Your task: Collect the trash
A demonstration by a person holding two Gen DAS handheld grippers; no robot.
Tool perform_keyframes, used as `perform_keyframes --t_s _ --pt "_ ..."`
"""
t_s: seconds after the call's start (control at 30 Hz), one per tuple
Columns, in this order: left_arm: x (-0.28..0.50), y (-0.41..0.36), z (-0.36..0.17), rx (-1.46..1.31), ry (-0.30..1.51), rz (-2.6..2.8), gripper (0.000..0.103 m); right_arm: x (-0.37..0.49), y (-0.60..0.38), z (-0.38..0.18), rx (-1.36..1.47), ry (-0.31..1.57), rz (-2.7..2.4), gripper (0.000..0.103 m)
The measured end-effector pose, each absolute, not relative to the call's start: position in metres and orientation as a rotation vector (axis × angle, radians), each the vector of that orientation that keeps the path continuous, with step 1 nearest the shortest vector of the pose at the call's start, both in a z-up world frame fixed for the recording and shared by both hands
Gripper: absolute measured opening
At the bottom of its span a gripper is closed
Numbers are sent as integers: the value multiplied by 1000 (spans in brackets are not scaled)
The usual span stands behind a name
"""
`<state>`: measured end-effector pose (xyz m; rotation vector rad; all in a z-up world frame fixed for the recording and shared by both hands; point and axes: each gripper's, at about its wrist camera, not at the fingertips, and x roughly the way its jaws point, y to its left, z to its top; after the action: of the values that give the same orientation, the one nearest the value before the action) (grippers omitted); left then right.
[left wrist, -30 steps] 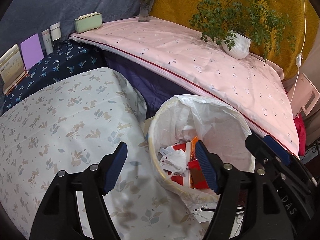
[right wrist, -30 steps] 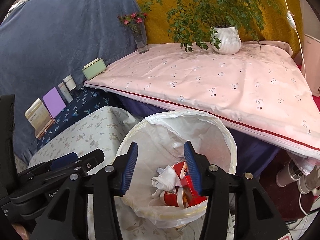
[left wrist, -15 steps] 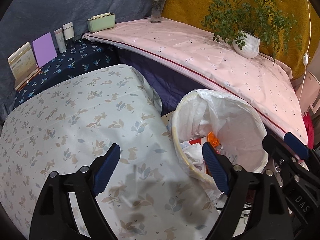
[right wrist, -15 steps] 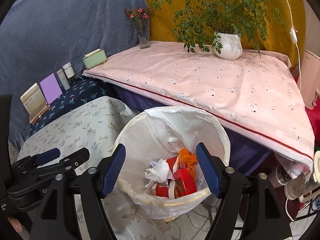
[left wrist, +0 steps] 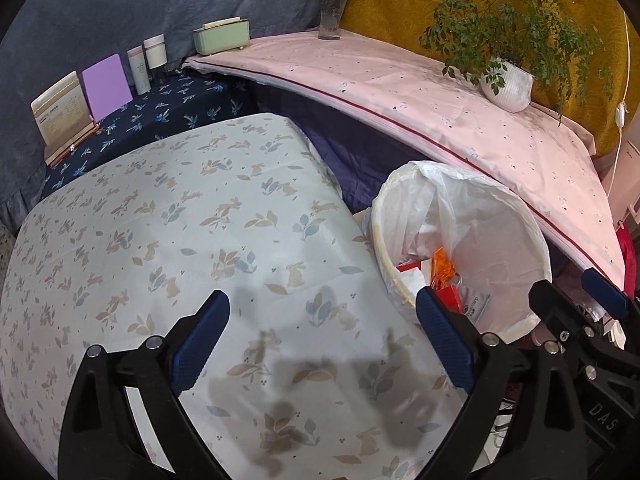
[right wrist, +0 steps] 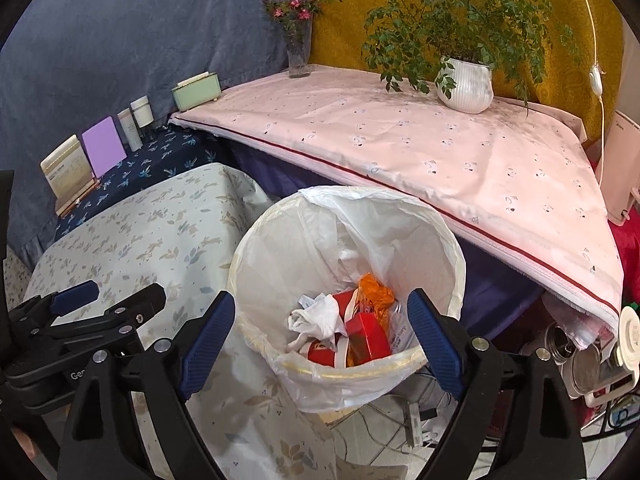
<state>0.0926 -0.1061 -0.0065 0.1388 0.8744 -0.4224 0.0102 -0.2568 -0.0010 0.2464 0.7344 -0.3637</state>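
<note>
A round bin with a white liner stands on the floor beside the leaf-print table. Inside it lie red cartons, crumpled white paper and an orange wrapper. My right gripper hovers over the bin, jaws opening wide, nothing between the pads. My left gripper hangs over the table's near edge, left of the bin, jaws also opening, nothing held. The other gripper shows at each view's edge: the right gripper's body in the left wrist view, the left gripper's body in the right wrist view.
A pink-covered table behind the bin carries a white potted plant, a flower vase and a green box. Cards and bottles line a dark blue shelf. Cables, jars and a plug strip clutter the floor at right.
Both grippers' jaws have widened. An orange wrapper now lies in the bin. The left gripper has drifted left, from over the bin's rim to over the table.
</note>
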Motion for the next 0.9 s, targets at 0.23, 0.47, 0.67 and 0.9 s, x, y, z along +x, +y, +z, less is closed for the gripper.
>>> perform_keyframes --t_s 0.23,0.47,0.67,0.9 --pt "89 -97 -13 140 880 -388 90 7 -245 -5 188 736 -364 97" --pt "84 -91 -16 149 876 -362 91 6 -241 -10 182 747 -348 96" --pt "79 -88 -19 140 879 -356 92 0 -242 -15 200 756 -362 96" --pt "70 -95 -19 158 877 -371 92 -5 -243 -16 204 768 -369 96"
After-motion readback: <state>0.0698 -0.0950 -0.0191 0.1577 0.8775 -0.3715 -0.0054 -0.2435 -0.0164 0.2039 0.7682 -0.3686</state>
